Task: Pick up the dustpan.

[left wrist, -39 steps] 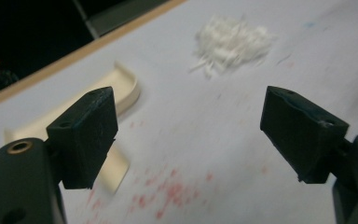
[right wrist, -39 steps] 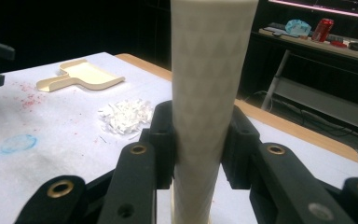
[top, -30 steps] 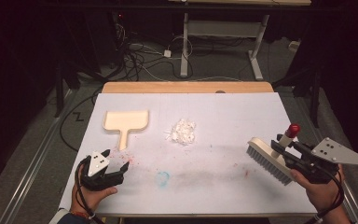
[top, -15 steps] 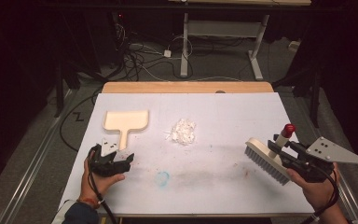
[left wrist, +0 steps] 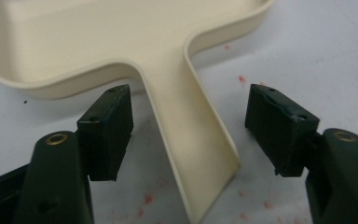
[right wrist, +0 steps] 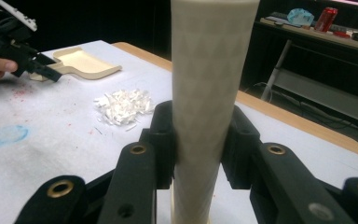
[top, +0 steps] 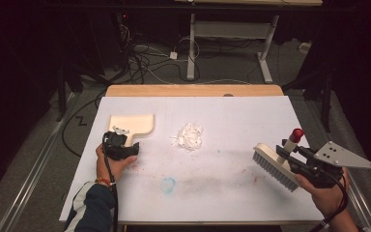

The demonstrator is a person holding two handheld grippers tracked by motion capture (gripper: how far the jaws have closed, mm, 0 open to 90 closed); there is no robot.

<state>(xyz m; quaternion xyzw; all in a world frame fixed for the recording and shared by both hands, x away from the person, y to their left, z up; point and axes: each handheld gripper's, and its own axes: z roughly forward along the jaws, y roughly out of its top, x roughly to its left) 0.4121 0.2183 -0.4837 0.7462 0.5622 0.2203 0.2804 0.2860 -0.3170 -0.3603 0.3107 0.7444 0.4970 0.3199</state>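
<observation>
The left gripper point(left wrist: 189, 135) fingers have just been closing around the dustpan point(left wrist: 121, 42) handle, not touching; the right gripper point(right wrist: 198, 140) is clamping the brush point(top: 275, 163) handle.

Cream dustpan, white brush and a pile of white shreds on our white table.

We see the dustpan point(top: 131, 124) lying flat at centre left, handle toward the bottom of the frame. The shreds point(top: 188, 136) sit heaped at centre. The brush point(top: 273, 166) is raised and tilted at lower right, bristles facing lower left, red-tipped handle up.
</observation>
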